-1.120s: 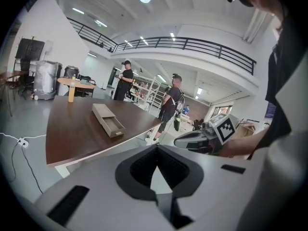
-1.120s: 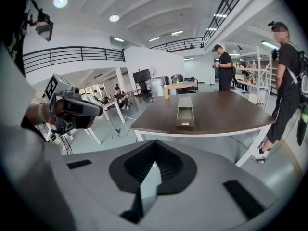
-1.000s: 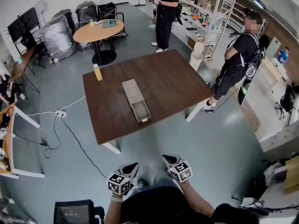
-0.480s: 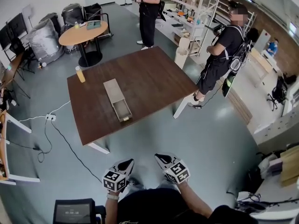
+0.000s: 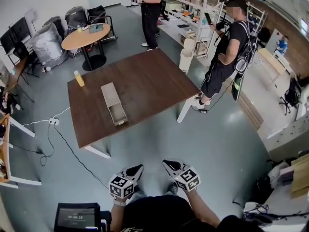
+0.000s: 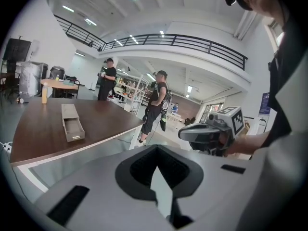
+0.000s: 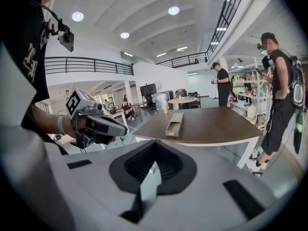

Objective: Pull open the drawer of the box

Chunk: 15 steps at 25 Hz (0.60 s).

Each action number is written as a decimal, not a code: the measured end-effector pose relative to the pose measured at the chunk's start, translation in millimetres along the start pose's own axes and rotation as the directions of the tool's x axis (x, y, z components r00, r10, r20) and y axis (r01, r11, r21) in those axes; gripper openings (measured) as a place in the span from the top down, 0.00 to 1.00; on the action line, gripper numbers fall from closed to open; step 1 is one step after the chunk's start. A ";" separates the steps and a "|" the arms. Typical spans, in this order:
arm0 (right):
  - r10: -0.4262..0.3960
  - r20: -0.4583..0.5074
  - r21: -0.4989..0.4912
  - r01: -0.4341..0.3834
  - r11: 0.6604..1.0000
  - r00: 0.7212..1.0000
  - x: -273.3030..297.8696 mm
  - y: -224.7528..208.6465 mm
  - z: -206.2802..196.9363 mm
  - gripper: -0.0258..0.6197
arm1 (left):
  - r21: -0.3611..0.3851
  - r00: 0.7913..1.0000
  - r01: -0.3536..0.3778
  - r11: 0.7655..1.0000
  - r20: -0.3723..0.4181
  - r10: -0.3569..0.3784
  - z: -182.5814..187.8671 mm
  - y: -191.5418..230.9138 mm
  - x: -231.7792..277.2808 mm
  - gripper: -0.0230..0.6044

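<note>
A long grey box (image 5: 108, 95) lies on the brown table (image 5: 145, 81), its drawer (image 5: 117, 115) pulled out toward the near table edge. The same box shows small in the left gripper view (image 6: 72, 121) and in the right gripper view (image 7: 174, 123). Both grippers are held low in front of my body, well short of the table and over the floor. My left gripper (image 5: 138, 168) is shut and holds nothing. My right gripper (image 5: 166, 163) is shut and empty too. Each gripper view shows the other gripper held in a hand: the right one (image 6: 183, 133), the left one (image 7: 123, 128).
A yellow bottle (image 5: 78, 78) stands at the table's far left corner. A person (image 5: 223, 52) stands right of the table, another (image 5: 151, 11) beyond it by white shelves (image 5: 203, 18). A round table (image 5: 86, 36) stands far left. A cable with a power strip (image 5: 53, 122) lies on the floor.
The head view has shifted, so table and box now sit further left and a little farther off. The person on the right has moved. Both grippers stay shut and low.
</note>
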State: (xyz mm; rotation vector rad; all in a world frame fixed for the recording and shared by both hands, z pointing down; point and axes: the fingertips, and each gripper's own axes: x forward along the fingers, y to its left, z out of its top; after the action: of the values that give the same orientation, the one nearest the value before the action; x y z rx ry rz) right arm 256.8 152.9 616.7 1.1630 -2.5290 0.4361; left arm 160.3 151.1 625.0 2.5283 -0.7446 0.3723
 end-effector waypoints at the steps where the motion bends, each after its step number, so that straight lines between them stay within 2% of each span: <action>1: 0.001 0.003 -0.003 -0.001 1.000 1.000 -7.3 -3.2 -0.7 0.98 | 0.002 1.000 0.000 1.000 -0.002 0.000 -0.2 -7.2 5.0 0.95; 7: 0.002 -0.003 -0.044 -0.002 0.999 1.000 -39.1 -17.8 -7.1 0.98 | 0.025 1.000 -0.009 1.000 0.005 0.009 4.7 -37.4 28.2 0.95; 15: 0.009 0.002 -0.045 -0.009 0.999 1.000 -66.1 -29.4 -14.7 0.98 | 0.015 1.000 -0.009 1.000 0.006 0.009 1.3 -62.7 43.2 0.95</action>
State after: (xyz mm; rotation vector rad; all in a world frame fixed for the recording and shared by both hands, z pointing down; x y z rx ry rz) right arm 322.5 185.0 606.9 1.1370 -2.5332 0.3778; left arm 231.1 178.0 617.4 2.5422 -0.7586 0.3748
